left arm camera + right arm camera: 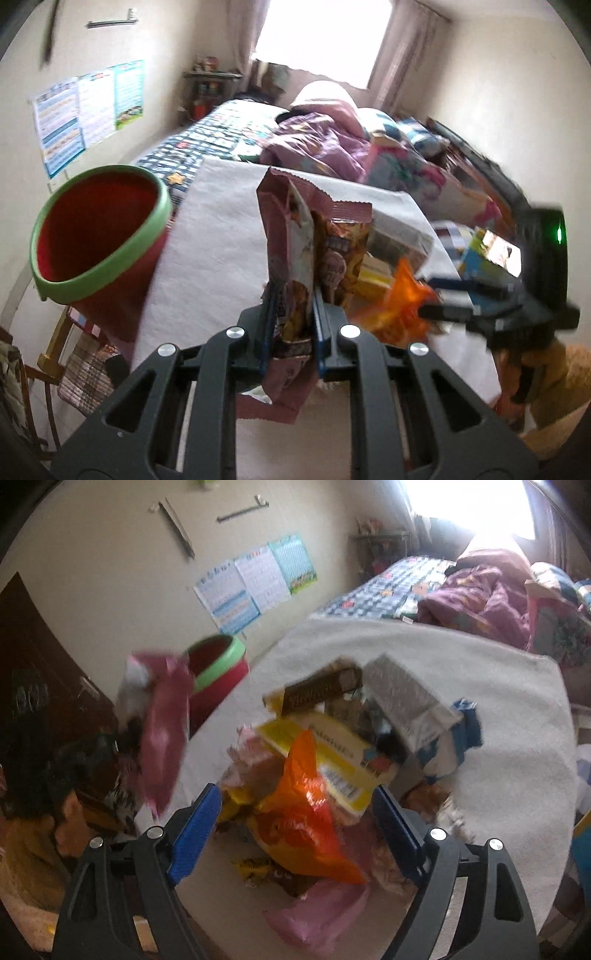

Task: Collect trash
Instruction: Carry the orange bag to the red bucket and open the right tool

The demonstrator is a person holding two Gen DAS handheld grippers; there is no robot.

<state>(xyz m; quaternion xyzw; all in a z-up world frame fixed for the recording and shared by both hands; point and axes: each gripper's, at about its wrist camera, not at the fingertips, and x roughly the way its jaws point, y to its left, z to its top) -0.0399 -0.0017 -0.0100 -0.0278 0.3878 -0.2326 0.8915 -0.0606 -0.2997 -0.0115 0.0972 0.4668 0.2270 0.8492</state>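
Trash, a heap of wrappers and flattened cartons (321, 753), lies on the white towel (498, 738) spread over the bed's near end, and one piece is already up in the air! The left gripper (290, 295) is clamped tight on a maroon snack wrapper (288, 229), which stands tall between the blue pads and droops out beneath them. The red bin with the green rim (99, 236) waits just to the left, mouth tilted towards the camera. To finish this well, I'd say carry the wrapper clear over that rim before letting go, since a light, floppy packet can snag on the edge or flutter wide.

The left claw angles downward, raised off the towel. Over on the other side, the right gripper (295, 834) tilts down onto the pile, jaws spread wide around an orange wrapper (303, 830), pads not pressing on it.
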